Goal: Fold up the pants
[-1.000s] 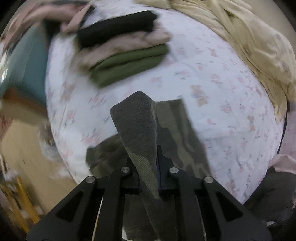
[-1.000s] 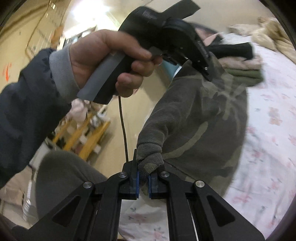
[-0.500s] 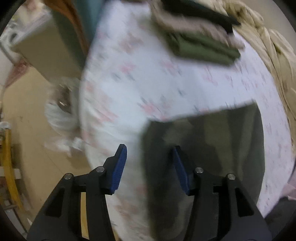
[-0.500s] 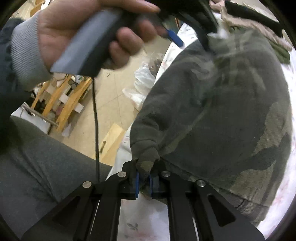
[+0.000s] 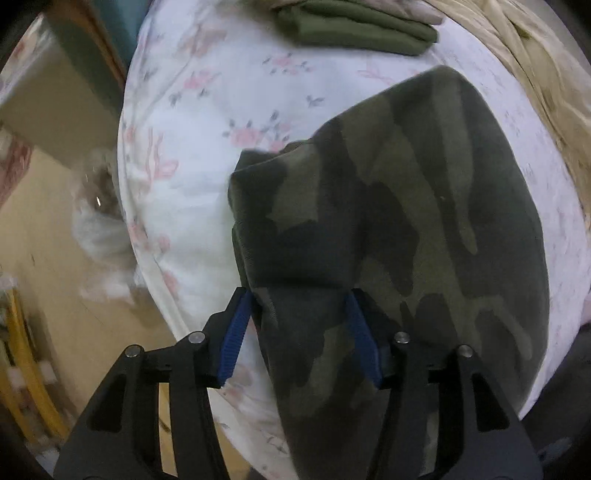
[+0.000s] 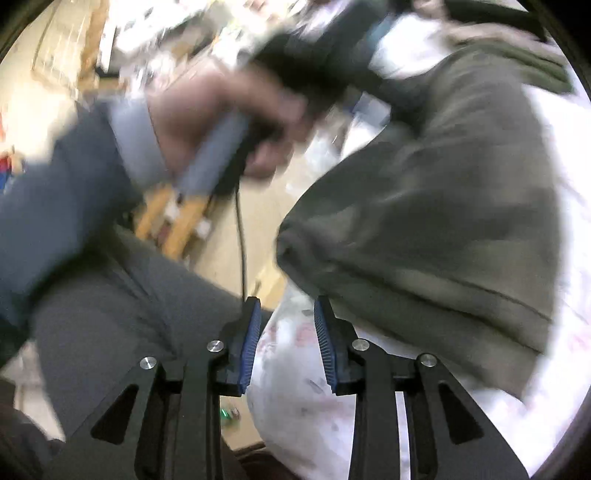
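Observation:
The camouflage pants [image 5: 424,221] lie folded over on the floral bed sheet [image 5: 192,184]. My left gripper [image 5: 297,299] points almost straight down over their near left edge. Its jaws are opening, and cloth lies between the blue pads [image 5: 236,332], which do not pinch it. In the right wrist view the pants [image 6: 443,221] lie just beyond and right of my right gripper [image 6: 287,301]. Its jaws are opening too, with only the sheet [image 6: 295,369] between them. The hand [image 6: 229,110] that holds the left gripper shows blurred above.
Folded olive clothes [image 5: 354,26] lie on the bed beyond the pants, and a beige blanket [image 5: 535,74] runs along its right side. The bed's edge drops to a tan floor [image 5: 55,258] with a white bag [image 5: 99,229]. The person's grey-clad leg [image 6: 110,314] is close by.
Both grippers were shut on the pants and have let go. The pants, held up before, now lie on the bed. The left gripper came down close over them.

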The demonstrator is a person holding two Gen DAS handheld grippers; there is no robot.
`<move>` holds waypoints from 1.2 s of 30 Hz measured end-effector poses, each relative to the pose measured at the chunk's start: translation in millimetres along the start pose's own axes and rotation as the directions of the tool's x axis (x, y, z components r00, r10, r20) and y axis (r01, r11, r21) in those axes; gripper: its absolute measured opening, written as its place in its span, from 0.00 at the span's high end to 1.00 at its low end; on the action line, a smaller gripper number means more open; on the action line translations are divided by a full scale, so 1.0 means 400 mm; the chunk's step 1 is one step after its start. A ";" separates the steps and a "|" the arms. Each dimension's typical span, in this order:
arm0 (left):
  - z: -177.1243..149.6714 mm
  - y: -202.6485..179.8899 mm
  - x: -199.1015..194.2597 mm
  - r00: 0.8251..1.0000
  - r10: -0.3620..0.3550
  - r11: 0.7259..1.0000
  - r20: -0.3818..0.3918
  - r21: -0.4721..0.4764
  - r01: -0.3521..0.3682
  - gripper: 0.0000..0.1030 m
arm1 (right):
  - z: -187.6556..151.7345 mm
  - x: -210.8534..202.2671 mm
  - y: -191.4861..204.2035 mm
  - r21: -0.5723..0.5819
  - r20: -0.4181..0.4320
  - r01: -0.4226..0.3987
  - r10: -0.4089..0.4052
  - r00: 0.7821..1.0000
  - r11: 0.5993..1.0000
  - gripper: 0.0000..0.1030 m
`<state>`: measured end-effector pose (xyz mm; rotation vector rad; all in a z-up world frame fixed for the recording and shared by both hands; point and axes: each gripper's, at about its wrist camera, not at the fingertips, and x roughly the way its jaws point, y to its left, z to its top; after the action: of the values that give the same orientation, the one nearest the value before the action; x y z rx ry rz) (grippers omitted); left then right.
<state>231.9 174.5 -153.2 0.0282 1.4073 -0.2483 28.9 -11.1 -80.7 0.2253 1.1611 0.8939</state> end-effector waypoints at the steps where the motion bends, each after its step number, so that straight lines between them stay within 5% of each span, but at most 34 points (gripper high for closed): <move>1: 0.004 0.007 -0.004 1.000 -0.016 1.000 -0.003 -0.014 0.016 0.49 | -0.005 -0.034 -0.022 0.031 0.037 0.010 -0.012 0.999 0.999 0.42; 2: 0.008 0.013 -0.009 1.000 -0.023 1.000 -0.001 -0.018 0.023 0.48 | -0.016 -0.082 -0.056 0.087 0.097 0.031 -0.039 0.994 0.996 0.17; 3: 0.008 0.018 -0.010 1.000 -0.021 1.000 0.000 -0.016 0.021 0.44 | -0.030 -0.129 -0.099 0.154 0.161 0.052 -0.077 0.984 0.987 0.11; 5: 0.003 0.024 -0.006 1.000 -0.001 1.000 0.002 -0.013 0.001 0.38 | -0.069 -0.198 -0.225 0.355 0.249 0.045 -0.140 0.958 0.934 0.10; 9: -0.001 0.028 -0.003 1.000 0.006 1.000 0.004 -0.015 -0.006 0.35 | -0.127 -0.140 -0.392 0.609 0.231 -0.065 -0.099 0.968 0.791 0.10; 13: -0.005 0.022 -0.016 1.000 0.018 1.000 0.013 -0.002 -0.018 0.35 | -0.156 -0.040 -0.415 0.663 0.260 -0.188 0.012 0.965 0.724 0.05; 15: -0.004 0.022 -0.014 1.000 0.015 1.000 0.014 -0.002 -0.015 0.35 | -0.151 -0.022 -0.401 0.636 0.318 -0.234 0.026 0.948 0.735 0.02; 17: -0.004 0.022 -0.015 1.000 0.012 1.000 0.012 -0.006 -0.012 0.35 | -0.128 0.007 -0.356 0.615 0.354 -0.334 0.129 0.926 0.714 0.00; 20: -0.003 0.018 -0.014 1.000 0.010 1.000 0.008 -0.008 -0.010 0.35 | -0.087 0.060 -0.298 0.604 0.330 -0.280 0.086 0.940 0.746 0.00; 22: 0.000 0.019 -0.012 1.000 0.014 1.000 0.006 -0.007 -0.014 0.34 | -0.076 0.076 -0.298 0.640 0.341 -0.252 0.026 0.940 0.726 0.05; 25: 0.001 0.017 -0.013 1.000 0.016 1.000 0.006 -0.009 -0.016 0.33 | -0.060 0.049 -0.287 0.636 0.352 -0.205 -0.043 0.935 0.744 0.53; 26: 0.002 0.014 -0.014 1.000 0.010 1.000 0.007 -0.012 -0.009 0.33 | -0.053 0.035 -0.278 0.617 0.353 -0.188 -0.056 0.934 0.764 0.61; 32: -0.003 -0.044 -0.041 0.997 -0.081 0.997 0.011 0.004 0.081 0.35 | 0.050 -0.131 -0.283 0.474 0.384 -0.130 -0.071 0.920 0.871 0.73; 36: -0.020 -0.147 -0.021 0.989 -0.140 0.986 -0.050 0.089 0.144 0.35 | 0.168 -0.263 -0.398 0.387 0.322 -0.044 -0.090 0.943 0.921 0.73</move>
<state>212.0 119.8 -138.6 0.0091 1.4420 -0.4336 154.0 -169.9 -72.0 0.6637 1.0086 0.5655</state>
